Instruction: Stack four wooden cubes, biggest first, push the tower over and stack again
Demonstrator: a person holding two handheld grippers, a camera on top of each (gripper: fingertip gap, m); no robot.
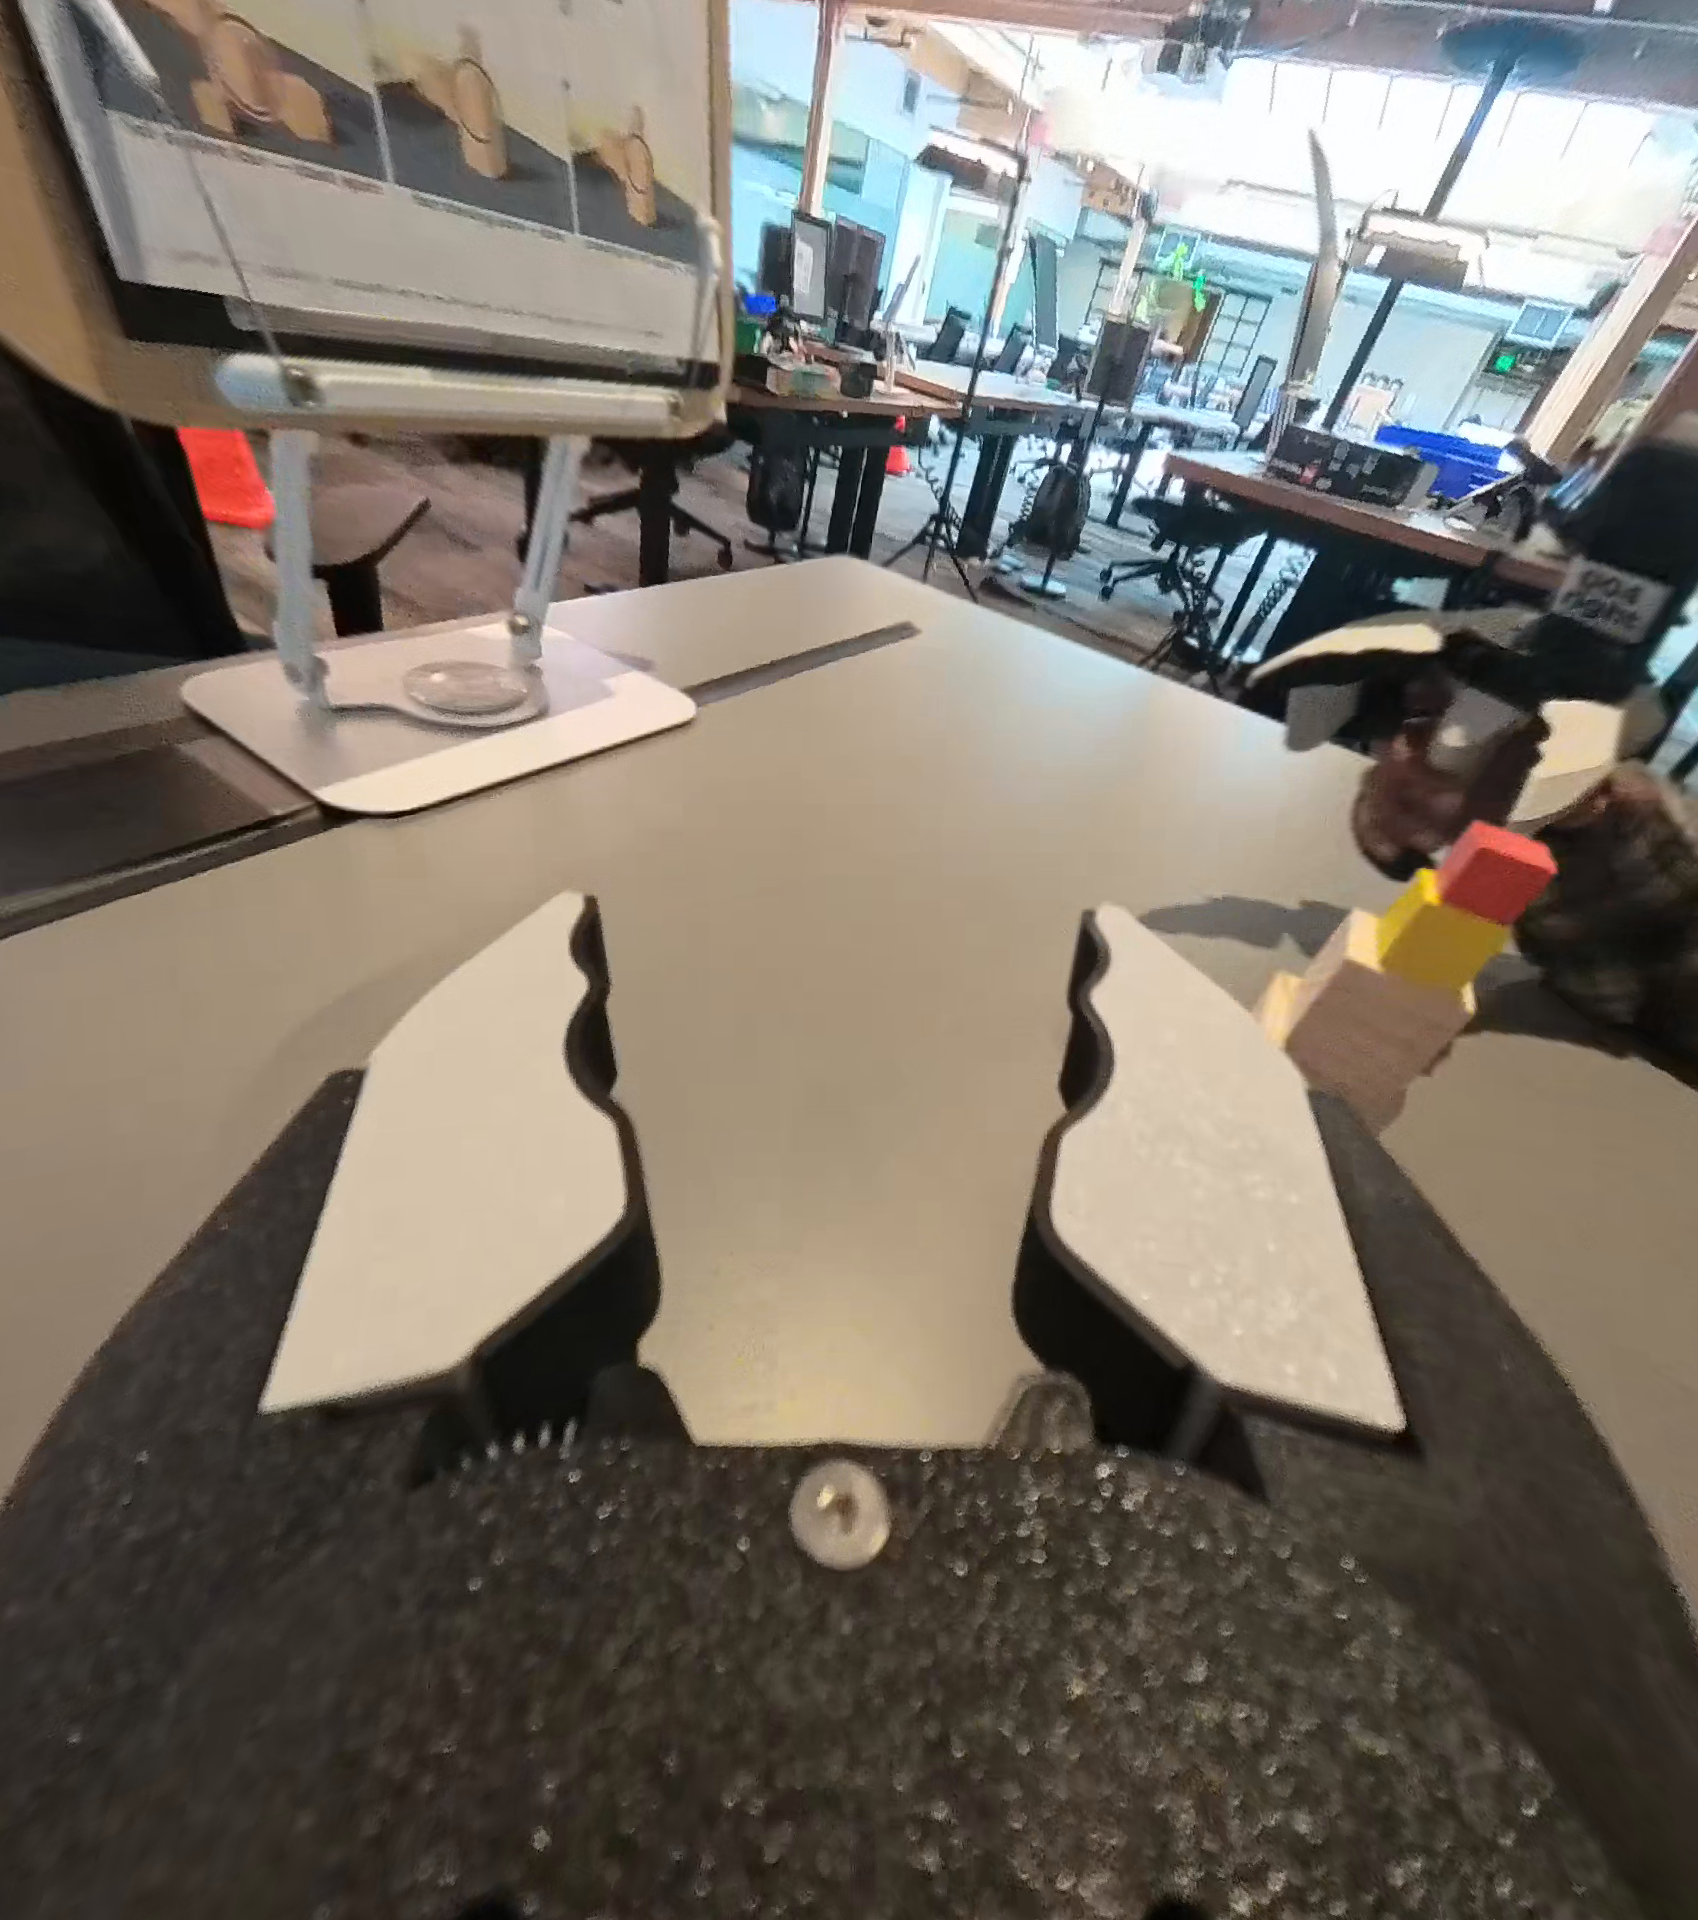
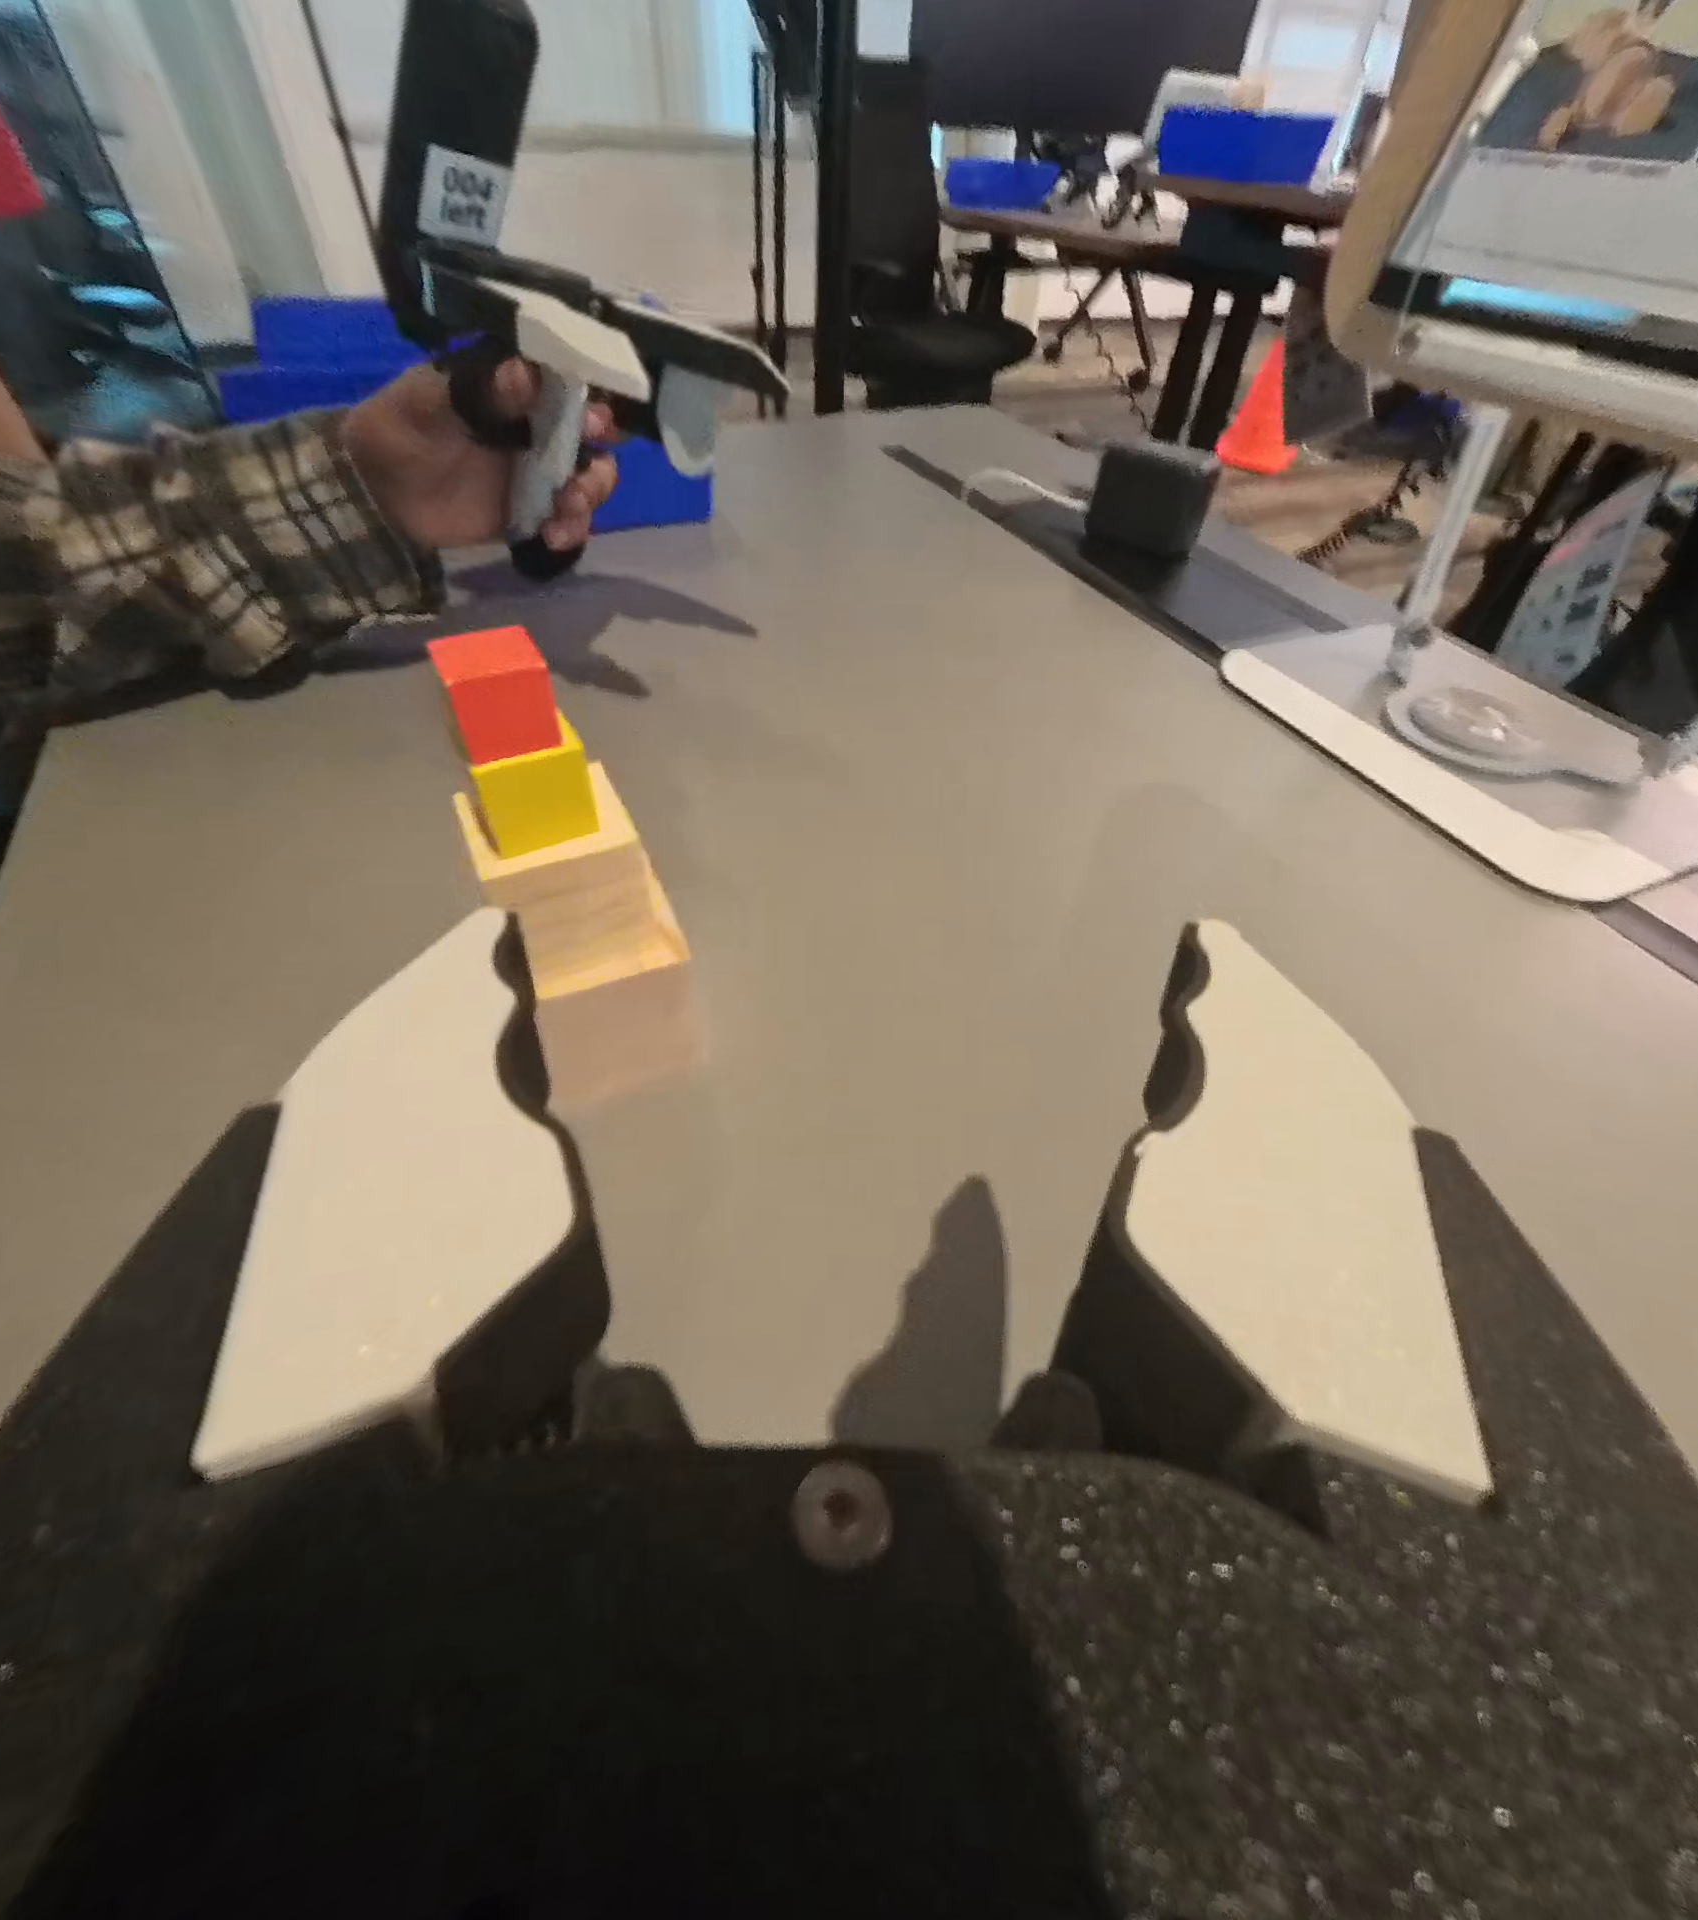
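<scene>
A tower of four cubes stands on the grey table (image 2: 928, 727). A red cube (image 2: 497, 691) is on top, then a yellow cube (image 2: 533, 795), a plain wooden cube (image 2: 564, 873) and the biggest plain cube (image 2: 621, 1029) at the bottom. My right gripper (image 2: 845, 945) is open and empty, with its left fingertip just beside the tower's base. My left gripper (image 1: 840, 935) is open and empty over bare table. In its view the tower, with the red cube (image 1: 1494, 873) and yellow cube (image 1: 1442, 940), is to the right. The right gripper (image 1: 1292, 696) is behind it.
A screen on a stand with a white base plate (image 1: 440, 717) stands at the table's far edge, also in the right wrist view (image 2: 1489, 790). A dark box (image 2: 1151, 499) sits on a black strip. A hand in a plaid sleeve (image 2: 149, 540) holds the left gripper (image 2: 710, 395). The yellow cube (image 2: 533, 795) lies some 6 cm from my right tips, 20 cm from my left tips.
</scene>
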